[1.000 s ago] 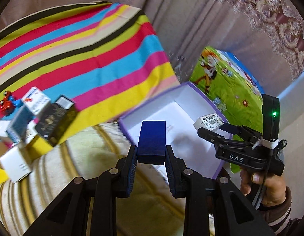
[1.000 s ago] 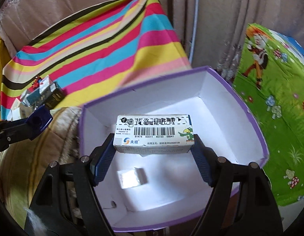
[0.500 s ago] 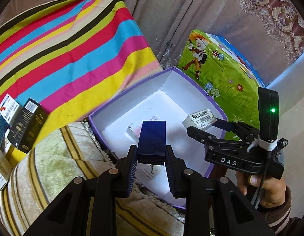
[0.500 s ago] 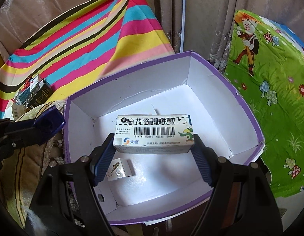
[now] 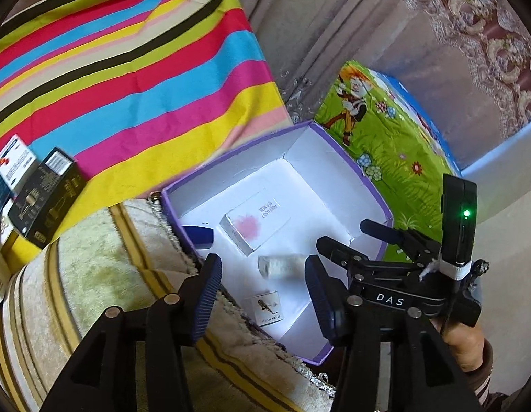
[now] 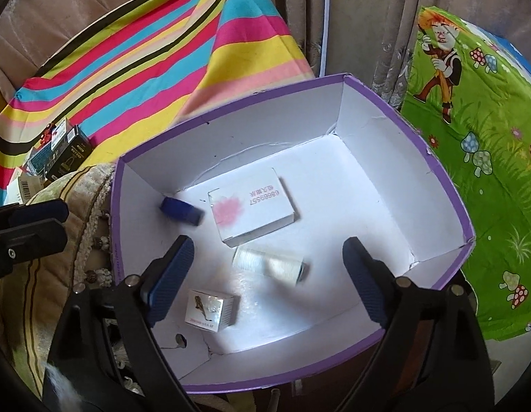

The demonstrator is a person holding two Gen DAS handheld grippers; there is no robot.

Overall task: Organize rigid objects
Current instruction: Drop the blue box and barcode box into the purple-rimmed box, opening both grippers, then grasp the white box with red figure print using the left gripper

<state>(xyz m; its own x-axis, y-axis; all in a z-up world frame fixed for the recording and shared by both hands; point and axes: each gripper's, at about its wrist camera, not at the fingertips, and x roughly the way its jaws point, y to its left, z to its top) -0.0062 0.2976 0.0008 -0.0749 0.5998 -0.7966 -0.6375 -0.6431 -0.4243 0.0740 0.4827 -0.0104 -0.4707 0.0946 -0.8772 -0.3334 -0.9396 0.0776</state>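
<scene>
A purple box with white inside lies open below both grippers. In it lie a white box with a pink mark, a dark blue box, a small silver box, and a blurred white medicine box. My left gripper is open and empty over the box's near edge. My right gripper is open and empty above the box; it also shows in the left wrist view.
A striped cloth covers the seat behind. Several small boxes lie at the left on it. A beige striped cushion lies beside the purple box. A green cartoon cloth and curtains stand at the right.
Both grippers have opened. The dark blue box left my left gripper and the white medicine box left my right gripper; both are now in the purple box.
</scene>
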